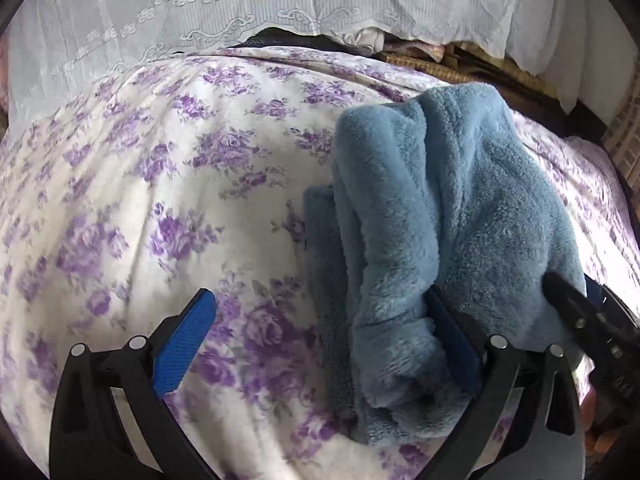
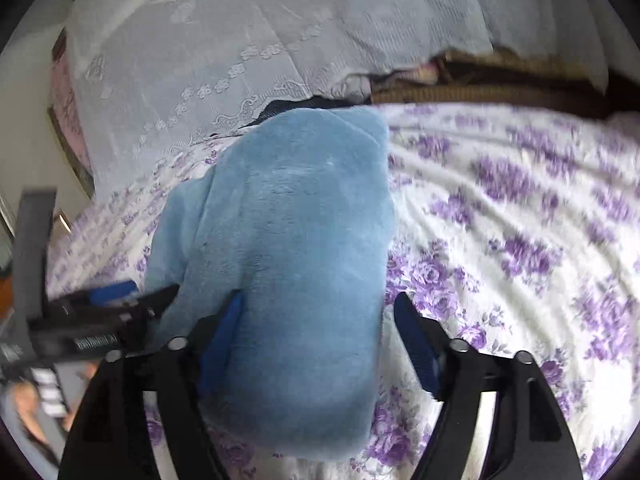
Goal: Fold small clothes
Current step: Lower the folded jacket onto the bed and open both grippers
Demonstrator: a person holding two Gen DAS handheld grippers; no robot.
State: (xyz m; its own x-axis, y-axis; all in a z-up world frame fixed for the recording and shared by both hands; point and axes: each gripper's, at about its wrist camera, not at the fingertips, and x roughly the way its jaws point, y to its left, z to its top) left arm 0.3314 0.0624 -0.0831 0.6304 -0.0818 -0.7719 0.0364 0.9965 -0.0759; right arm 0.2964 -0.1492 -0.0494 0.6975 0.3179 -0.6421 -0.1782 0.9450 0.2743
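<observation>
Here the blue fleece garment [image 1: 452,216] lay bunched on the bed's floral cover [image 1: 160,200], its long axis running away from both cameras. The left tool [image 1: 320,340] stood wide open with nothing gripped: its left finger hung over bare cover, while its right finger pressed against a fold at the garment's near end. The right tool [image 2: 316,344] was also spread wide, straddling the garment's near end; cloth lay between its fingers and touched the left pad, and the right pad stood clear of it.
</observation>
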